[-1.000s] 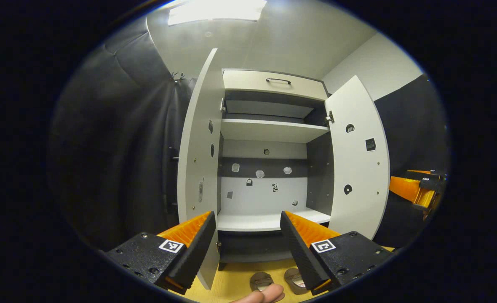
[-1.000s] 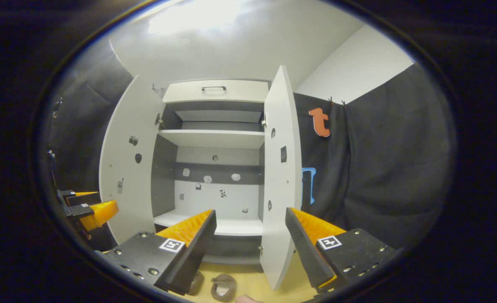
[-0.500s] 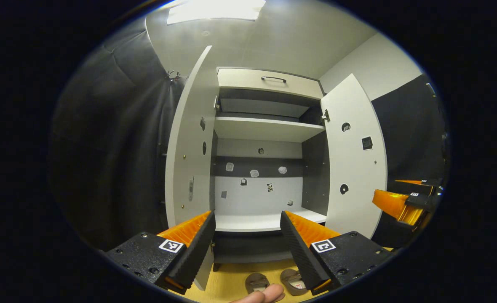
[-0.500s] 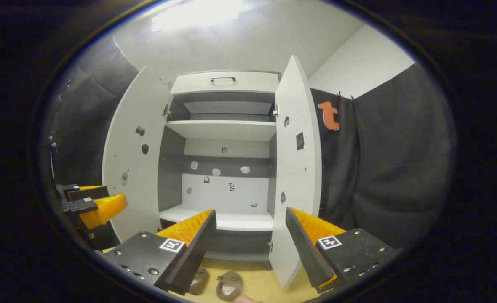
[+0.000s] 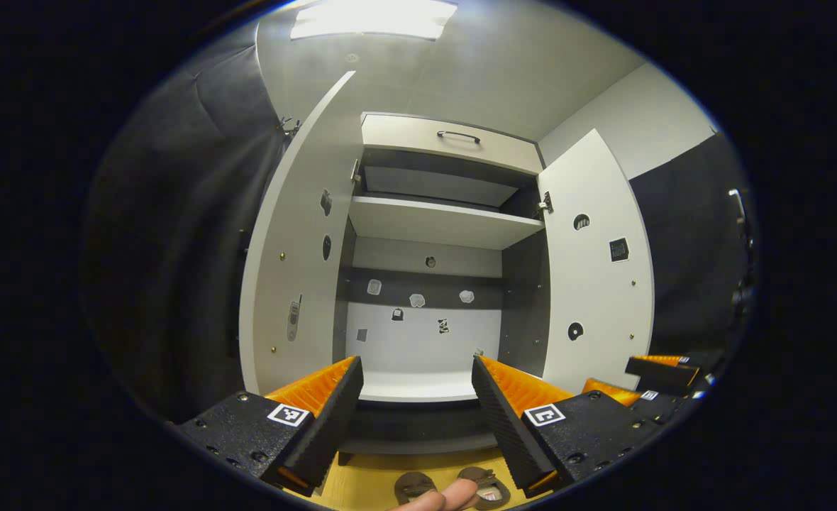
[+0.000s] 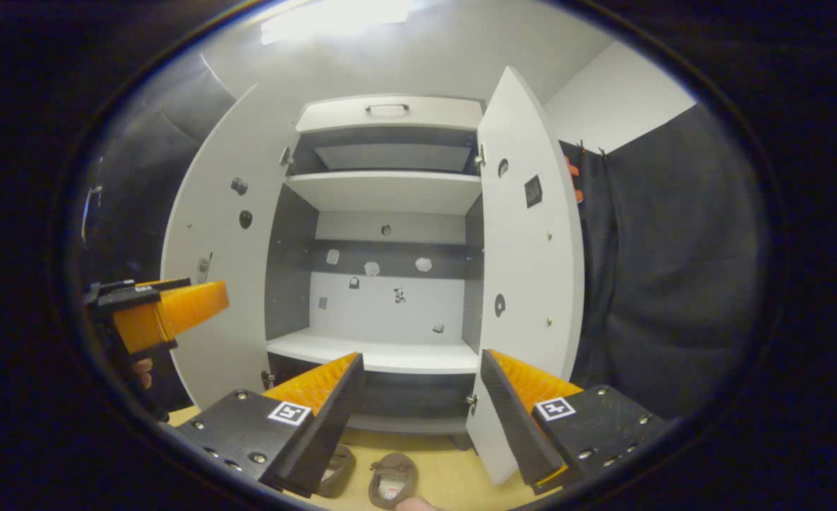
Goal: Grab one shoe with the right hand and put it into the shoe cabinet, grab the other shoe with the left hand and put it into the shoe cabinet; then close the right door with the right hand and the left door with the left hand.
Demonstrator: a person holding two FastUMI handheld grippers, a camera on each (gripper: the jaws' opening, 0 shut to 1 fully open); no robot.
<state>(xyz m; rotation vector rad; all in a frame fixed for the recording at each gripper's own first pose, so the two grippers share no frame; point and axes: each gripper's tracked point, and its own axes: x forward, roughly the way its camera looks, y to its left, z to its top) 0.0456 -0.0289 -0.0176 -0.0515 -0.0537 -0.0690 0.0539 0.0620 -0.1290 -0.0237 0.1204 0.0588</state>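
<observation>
The white shoe cabinet (image 5: 433, 220) (image 6: 383, 191) stands in front of me with both doors swung open. Its left door (image 5: 291, 284) (image 6: 223, 234) and right door (image 5: 596, 284) (image 6: 532, 248) flank bare shelves. Two brown shoes lie on the wooden floor before it, one (image 5: 413, 487) (image 6: 335, 471) left of the other (image 5: 491, 485) (image 6: 394, 480). My left gripper (image 5: 416, 362) is open and holds nothing; it also appears as the left gripper (image 6: 170, 312) off to the side. My right gripper (image 6: 422, 357) is open and holds nothing, and the right gripper (image 5: 663, 380) sits low beside the right door.
A drawer with a dark handle (image 5: 459, 135) tops the cabinet. The lower shelf (image 5: 418, 389) (image 6: 376, 353) sits just above the shoes. Black cloth hangs on both sides. A fingertip (image 5: 436, 498) pokes in at the bottom edge.
Both grippers have come closer to the cabinet, and the doors now look wider apart. In the left gripper view the right gripper has sunk lower. Both grippers stay open.
</observation>
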